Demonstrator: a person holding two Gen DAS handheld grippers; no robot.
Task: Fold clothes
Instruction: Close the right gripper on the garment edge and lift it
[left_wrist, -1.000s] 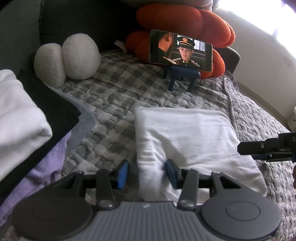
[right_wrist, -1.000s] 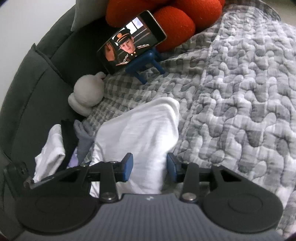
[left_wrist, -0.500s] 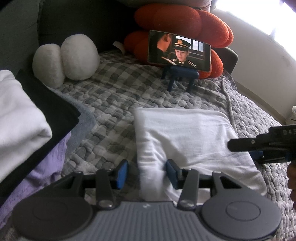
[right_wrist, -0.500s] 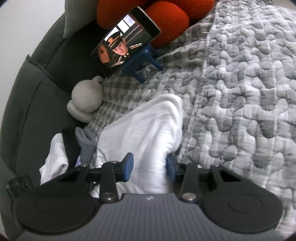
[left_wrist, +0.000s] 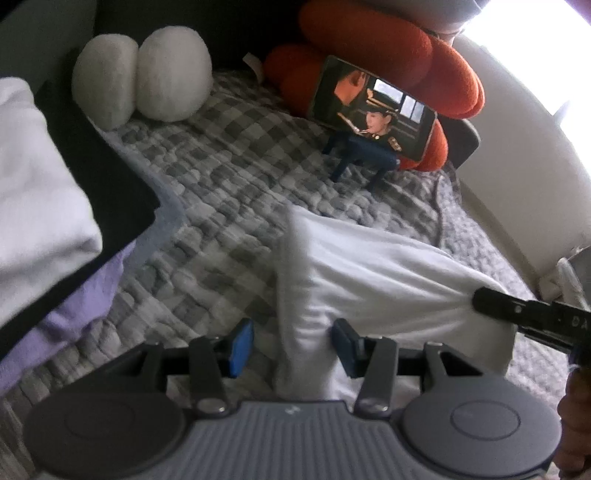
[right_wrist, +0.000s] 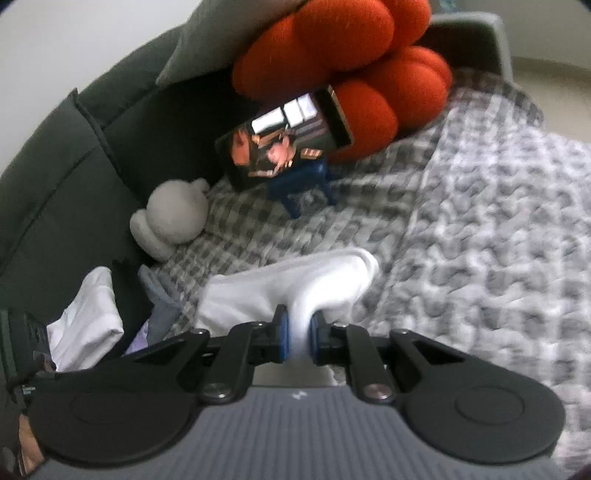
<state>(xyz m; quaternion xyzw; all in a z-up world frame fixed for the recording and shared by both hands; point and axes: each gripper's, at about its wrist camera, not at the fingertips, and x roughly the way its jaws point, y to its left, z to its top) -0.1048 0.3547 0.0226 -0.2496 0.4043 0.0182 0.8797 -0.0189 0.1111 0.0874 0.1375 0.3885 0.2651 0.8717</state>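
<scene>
A folded white garment (left_wrist: 380, 273) lies on the grey checked quilt (left_wrist: 229, 177). My left gripper (left_wrist: 291, 345) is open, its blue pads on either side of the garment's near left edge, which bunches up between them. My right gripper (right_wrist: 298, 334) is shut on the garment's other near edge (right_wrist: 295, 291) and lifts it off the quilt. The right gripper also shows in the left wrist view (left_wrist: 480, 299), pinching the cloth at the right.
A stack of folded clothes (left_wrist: 44, 206), white, black, grey and purple, sits at the left. A phone (left_wrist: 373, 107) on a blue stand plays a video at the back. Orange cushions (left_wrist: 388, 51) and a white plush toy (left_wrist: 144, 85) lie behind. The dark sofa back (right_wrist: 62, 166) curves round.
My right gripper has closed on the garment's edge and pulled it up, bunching the cloth. The left gripper stays open and has tilted while the garment's left edge rose between its pads.
</scene>
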